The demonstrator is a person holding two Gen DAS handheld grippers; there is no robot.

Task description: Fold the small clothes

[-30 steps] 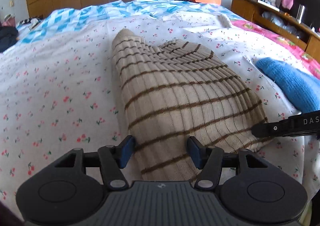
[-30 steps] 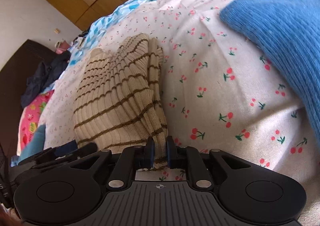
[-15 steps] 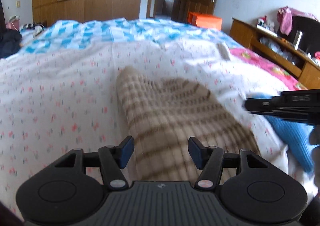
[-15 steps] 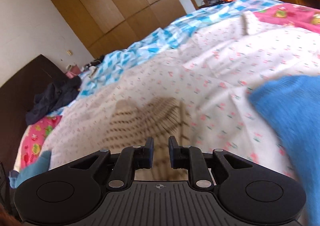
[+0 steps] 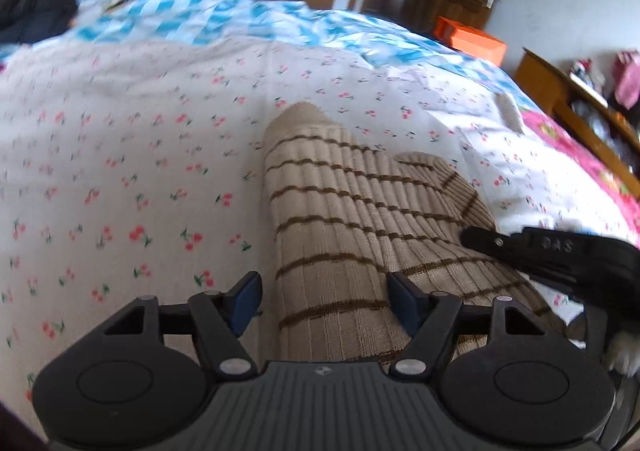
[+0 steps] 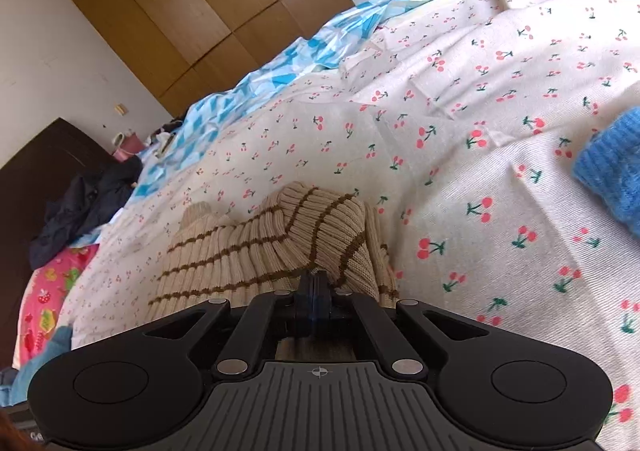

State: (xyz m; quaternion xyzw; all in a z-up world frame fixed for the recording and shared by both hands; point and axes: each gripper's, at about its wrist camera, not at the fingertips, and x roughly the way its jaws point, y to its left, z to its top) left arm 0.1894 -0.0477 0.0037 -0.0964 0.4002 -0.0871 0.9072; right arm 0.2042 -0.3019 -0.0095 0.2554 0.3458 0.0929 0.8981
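on the bed – left gripper (image 5: 324, 301) opening wider astride striped sweater (image 5: 352, 227); right gripper (image 6: 316, 293) closed.

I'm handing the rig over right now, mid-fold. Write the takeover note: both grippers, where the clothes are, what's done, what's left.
Left gripper: its fingers have just been opening and now stand wide, straddling the near end of the beige striped sweater without pressing on it.
Right gripper: its fingers have just closed; they look pinched together at the sweater's near right edge, but whether cloth is caught is unclear.
Sweater lies bunched on the cherry-print sheet, one part already folded over on the right side.
Blue knit garment lies to the right, untouched.
Left: finish and flatten the sweater's fold, then do the blue one.
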